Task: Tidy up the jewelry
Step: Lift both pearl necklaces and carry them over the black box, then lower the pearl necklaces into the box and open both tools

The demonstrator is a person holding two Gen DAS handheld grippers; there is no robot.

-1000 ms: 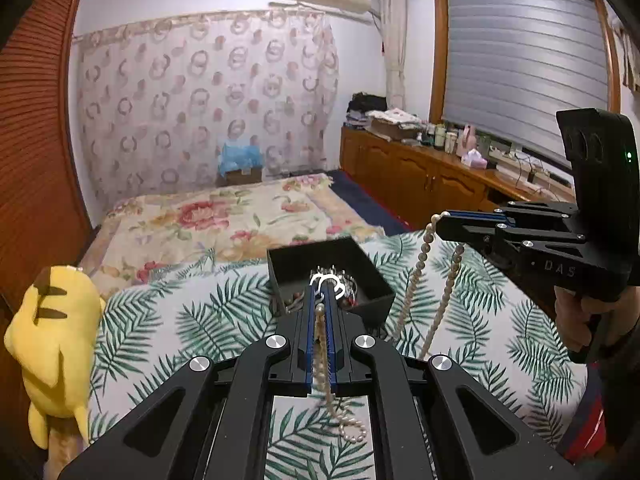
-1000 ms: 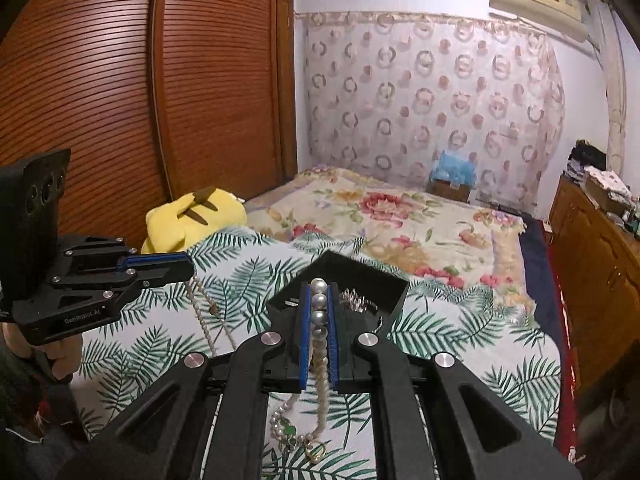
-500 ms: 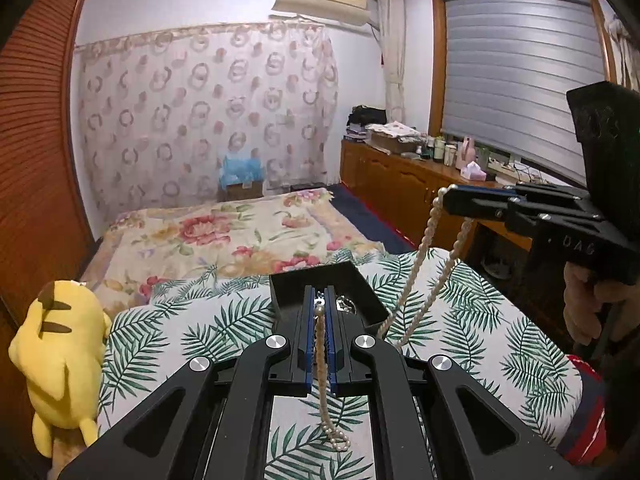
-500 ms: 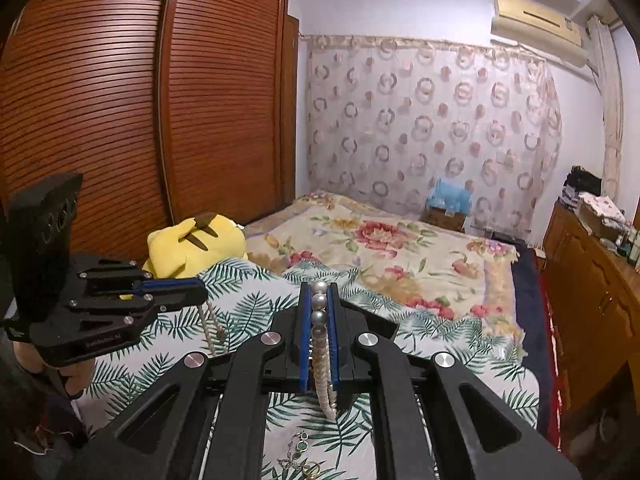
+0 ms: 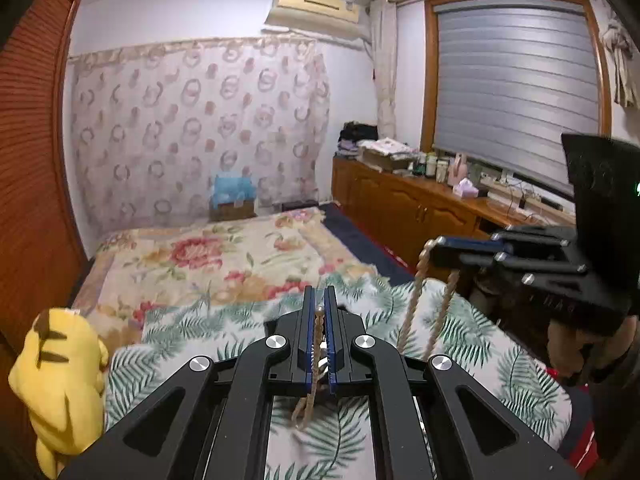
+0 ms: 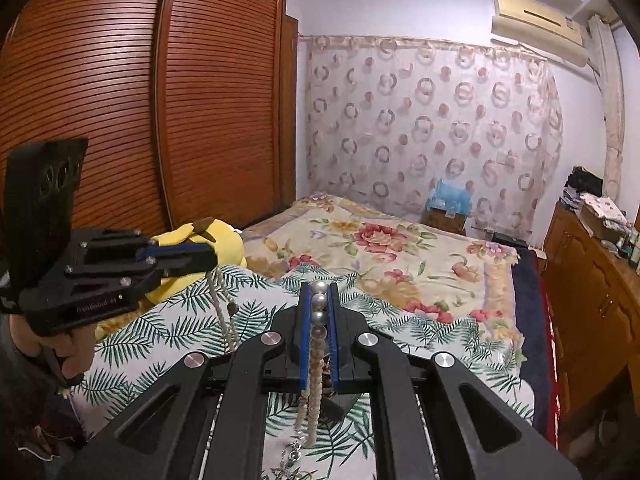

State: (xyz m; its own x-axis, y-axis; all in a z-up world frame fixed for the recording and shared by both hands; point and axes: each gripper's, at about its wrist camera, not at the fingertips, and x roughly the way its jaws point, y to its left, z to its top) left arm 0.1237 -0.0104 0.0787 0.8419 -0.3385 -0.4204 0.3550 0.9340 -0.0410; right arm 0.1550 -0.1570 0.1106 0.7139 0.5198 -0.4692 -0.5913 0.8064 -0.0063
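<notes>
My left gripper (image 5: 319, 294) is shut on a thin beaded necklace (image 5: 316, 344) that hangs down between its blue pads. My right gripper (image 6: 319, 290) is shut on a pearl necklace (image 6: 318, 320) whose strands hang below it. Both are lifted above the palm-leaf blanket (image 5: 472, 332). In the left wrist view the right gripper (image 5: 434, 246) shows at right with the pearl strands (image 5: 412, 308) dangling. In the right wrist view the left gripper (image 6: 212, 258) shows at left with its necklace (image 6: 222, 304) hanging. The black jewelry box is hidden behind the gripper bodies.
A yellow plush toy (image 5: 60, 376) lies at the bed's left edge beside the wooden wardrobe (image 6: 120, 100). A floral bedspread (image 5: 208, 252) covers the far half of the bed. A wooden cabinet (image 5: 408, 208) with clutter runs along the right wall.
Both grippers have risen and tilted up with their necklaces. The black jewelry box has dropped out of sight behind the gripper bodies. The necklaces hang higher off the blanket.
</notes>
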